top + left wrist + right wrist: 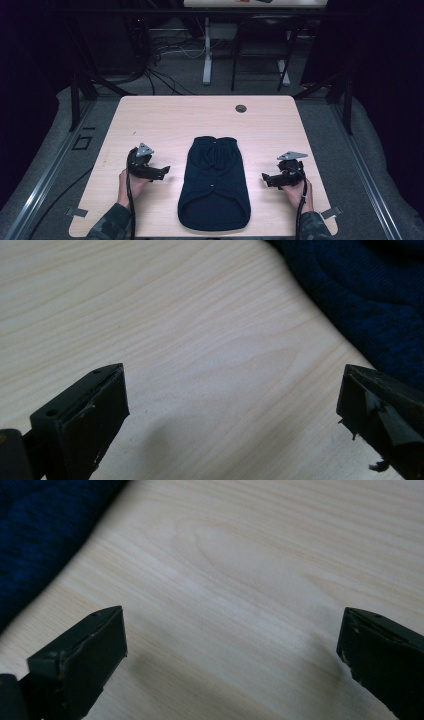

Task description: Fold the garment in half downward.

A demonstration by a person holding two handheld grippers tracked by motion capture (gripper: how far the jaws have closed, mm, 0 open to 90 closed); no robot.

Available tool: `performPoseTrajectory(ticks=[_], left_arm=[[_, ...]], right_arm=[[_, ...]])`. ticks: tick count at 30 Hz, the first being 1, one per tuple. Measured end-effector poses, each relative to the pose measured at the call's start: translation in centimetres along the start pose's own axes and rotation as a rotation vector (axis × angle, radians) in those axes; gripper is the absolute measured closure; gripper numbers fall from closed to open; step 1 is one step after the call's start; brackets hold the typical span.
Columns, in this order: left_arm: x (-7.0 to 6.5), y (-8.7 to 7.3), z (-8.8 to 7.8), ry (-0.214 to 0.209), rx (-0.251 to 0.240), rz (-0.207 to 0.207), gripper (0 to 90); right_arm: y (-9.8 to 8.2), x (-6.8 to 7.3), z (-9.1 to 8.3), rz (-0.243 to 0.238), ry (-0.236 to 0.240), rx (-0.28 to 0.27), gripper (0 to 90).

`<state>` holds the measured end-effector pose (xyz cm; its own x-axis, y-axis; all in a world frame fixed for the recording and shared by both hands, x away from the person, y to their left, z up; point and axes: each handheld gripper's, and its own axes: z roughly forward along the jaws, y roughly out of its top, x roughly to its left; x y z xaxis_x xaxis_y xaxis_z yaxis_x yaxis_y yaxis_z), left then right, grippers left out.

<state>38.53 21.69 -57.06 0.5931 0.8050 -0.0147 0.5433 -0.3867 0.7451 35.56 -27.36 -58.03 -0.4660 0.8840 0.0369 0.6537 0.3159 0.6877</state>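
Note:
A dark navy knitted garment (215, 185) lies folded flat in the middle of the light wooden table (165, 115), its long side running front to back. My left gripper (164, 171) rests on the table just left of it, jaws wide apart and pointing at the cloth. In the left gripper view its open jaws frame bare wood, with the navy garment (370, 295) at the upper right. My right gripper (265, 178) sits right of the garment, open and aimed at it. The right gripper view has the garment (40, 535) at upper left.
A round cable hole (241, 108) sits near the table's far edge. Behind the table stand a metal frame leg (207, 55), a dark chair (260, 50) and loose cables (165, 55) on the floor. Grey rails run along both sides.

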Motion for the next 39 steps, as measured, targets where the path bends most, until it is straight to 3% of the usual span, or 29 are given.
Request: performPoseTrajectory(ticks=[6, 10, 17, 26, 33, 39], left_arm=[[-0.2, 0.8, 0.2, -0.042, -0.014, -0.008, 0.3], [-0.4, 1.6, 0.3, -0.048, -0.024, -0.003, 0.4], [-0.7, 3.1, 1.1, -0.066, -0.025, 0.002, 0.4], [-1.2, 5.2, 2.7, -0.086, -0.007, 0.019, 0.5], [-1.3, 6.5, 4.2, -0.114, 0.013, 0.014, 1.8], [-1.9, 7.6, 5.6, -0.124, 0.037, 0.007, 1.4]], right_arm=[[1.6, 0.9, -0.7, 0.011, 0.056, -0.045, 0.0], [2.7, 1.6, -1.0, -0.001, 0.084, -0.052, 0.0], [4.1, 2.4, -0.8, -0.025, 0.105, -0.057, 0.0], [6.8, 3.9, 0.3, -0.072, 0.138, -0.044, 0.1], [8.1, 3.9, 1.9, -0.049, 0.172, -0.025, 1.4], [9.6, 4.2, 3.9, -0.046, 0.167, 0.011, 1.5]])
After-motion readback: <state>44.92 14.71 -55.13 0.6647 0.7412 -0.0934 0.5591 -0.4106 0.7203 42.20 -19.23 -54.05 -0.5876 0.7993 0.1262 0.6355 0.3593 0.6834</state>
